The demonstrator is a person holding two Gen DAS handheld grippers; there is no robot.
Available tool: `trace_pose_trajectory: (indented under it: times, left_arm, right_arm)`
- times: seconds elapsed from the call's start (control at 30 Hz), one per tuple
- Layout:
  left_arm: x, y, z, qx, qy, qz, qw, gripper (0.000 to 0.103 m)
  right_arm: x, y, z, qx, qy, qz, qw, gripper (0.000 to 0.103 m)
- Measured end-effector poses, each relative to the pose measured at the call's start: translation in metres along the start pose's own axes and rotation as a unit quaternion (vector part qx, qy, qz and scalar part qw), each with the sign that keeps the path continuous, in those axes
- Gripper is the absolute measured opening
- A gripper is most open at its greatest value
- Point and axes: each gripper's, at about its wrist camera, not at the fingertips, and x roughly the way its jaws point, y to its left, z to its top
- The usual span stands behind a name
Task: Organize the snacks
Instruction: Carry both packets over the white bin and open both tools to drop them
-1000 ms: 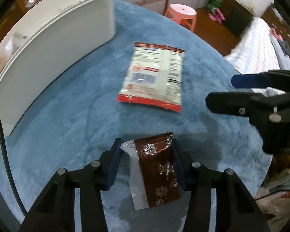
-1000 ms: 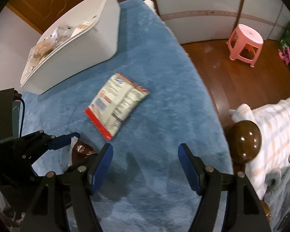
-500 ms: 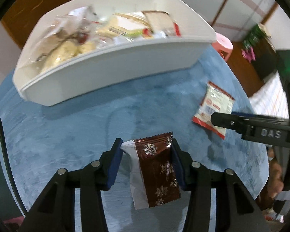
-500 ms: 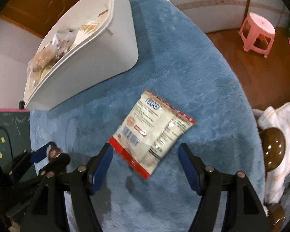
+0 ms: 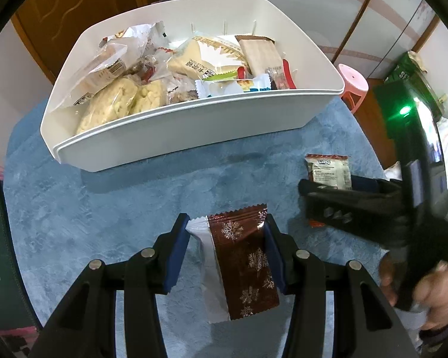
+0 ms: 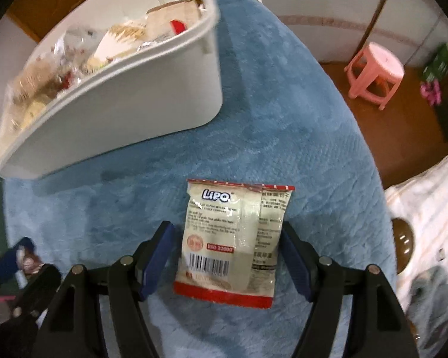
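While the left gripper (image 5: 227, 238) keeps its fingers clenched on a brown snowflake-print wrapper (image 5: 245, 264), its view has swung from the open blue table (image 5: 104, 208) a second ago to face the white bin (image 5: 194, 125) squarely, the packets already inside now plainly visible. That puts the held snack within easy carry of the bin, and dropping it over the near wall looks like the next step. Meanwhile the right gripper (image 6: 227, 256), fingers spread wide and not yet pressing, has travelled across the table until the cream-and-red LiPO packet (image 6: 236, 238) lies flat on the cloth between them, where earlier it lay well ahead. A grasp there appears imminent, leaving both remaining snacks accounted for.
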Motion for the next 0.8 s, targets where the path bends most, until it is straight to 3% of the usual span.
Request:
trace_pose_trajectory:
  times: [0.1, 0.23, 0.5, 0.8]
  left_arm:
    - [-0.004, -0.003, 0.002, 0.005, -0.005, 0.002, 1.0, 0.047]
    - [-0.009, -0.006, 0.002, 0.012, -0.011, 0.003, 0.9999, 0.047]
    - [-0.027, -0.007, -0.004, 0.01, -0.022, -0.003, 0.9997, 0.047]
    - [-0.067, -0.002, -0.007, 0.007, -0.056, -0.011, 0.9983, 0.047]
  right_arm:
    - [-0.002, 0.006, -0.008, -0.021, -0.018, -0.025, 0.999, 0.068]
    - [-0.008, 0.0, -0.018, -0.022, -0.03, -0.019, 0.999, 0.048]
    - [-0.029, -0.017, -0.038, -0.004, -0.026, 0.029, 0.999, 0.048]
    - [-0.089, 0.001, -0.065, -0.049, -0.081, 0.054, 0.994, 0.048]
